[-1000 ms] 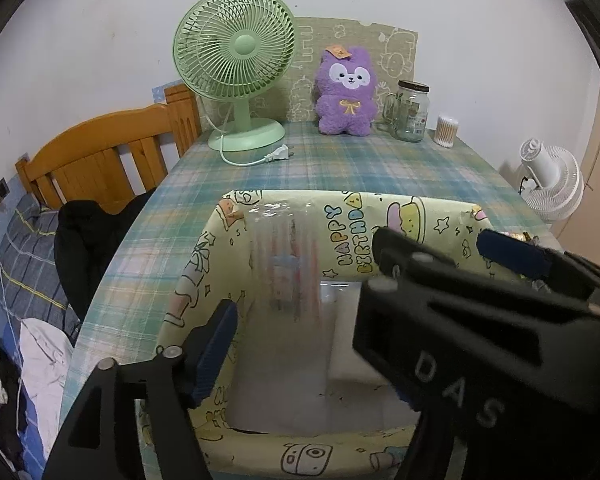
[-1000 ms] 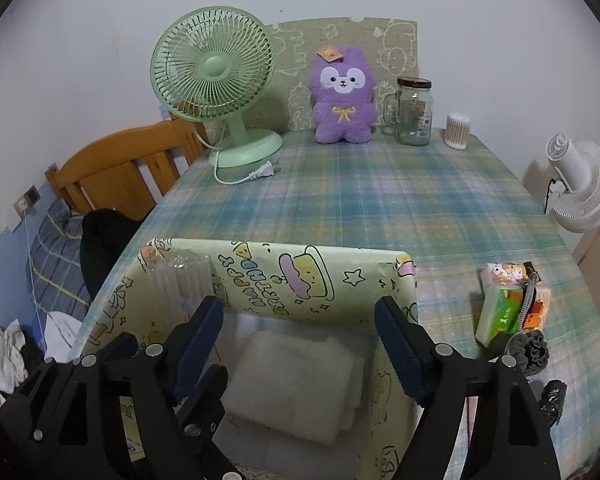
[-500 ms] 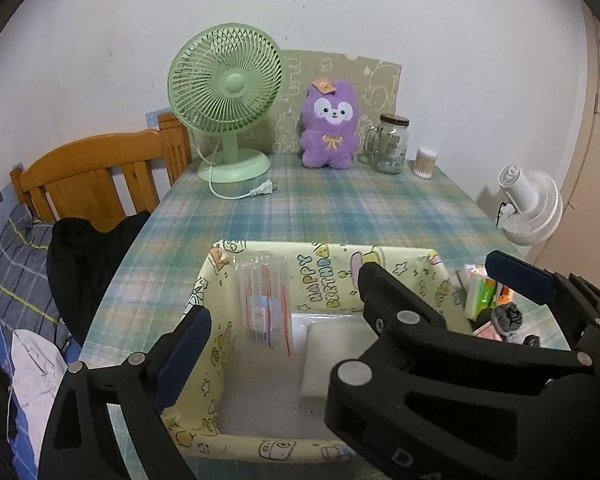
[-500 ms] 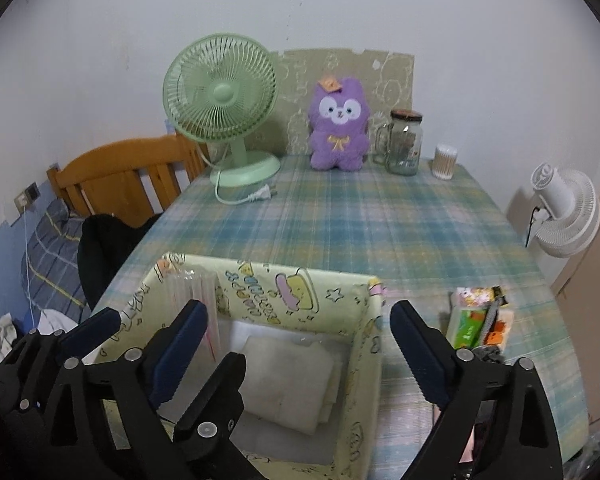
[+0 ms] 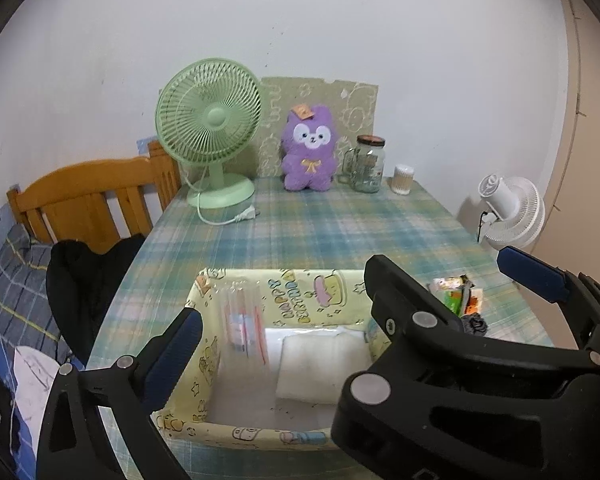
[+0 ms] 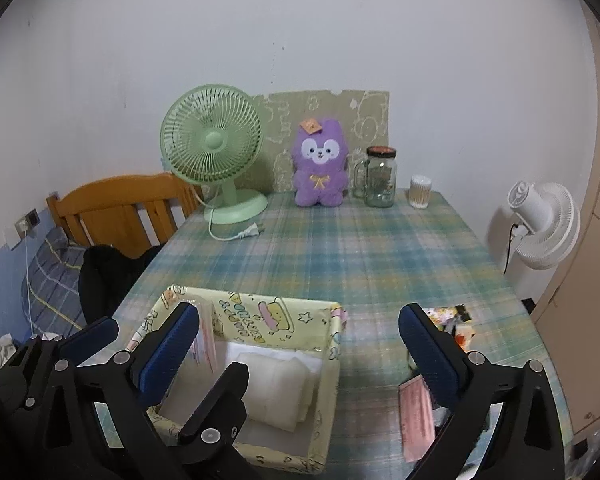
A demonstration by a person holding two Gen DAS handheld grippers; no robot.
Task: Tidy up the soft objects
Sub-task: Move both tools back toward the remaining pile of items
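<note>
**Now: both tongs spread wide over the bin, nothing held**

Noted the plaid table [image 5: 340, 232] filling both views: far edge against the wall, left edge along a wooden headboard [image 5: 96, 196], right edge beside a white fan [image 6: 544, 224] standing off the table. Found a broad bare stretch between the far row and the bin.

Located the yellow printed bin [image 5: 300, 292] at the near left, close to the left edge, open-topped. Inside, saw the white folded cloth [image 5: 320, 368] lying flat by the right wall and a clear packet [image 5: 242, 320] leaning at the left wall.

Logged green fan [image 5: 208, 120], purple plush [image 5: 308, 156] and glass jar [image 5: 368, 164] along the far edge.

Held above the bin: left gripper [image 5: 348, 285] and right gripper [image 6: 298, 310], with jaws just opened wide, nothing between the pads, clear of the cloth.

Seen in the right view only: a pink packet [image 6: 416, 420] flat just right of the bin. In the left view, found that ground blocked by the other tool's black finger.
</note>
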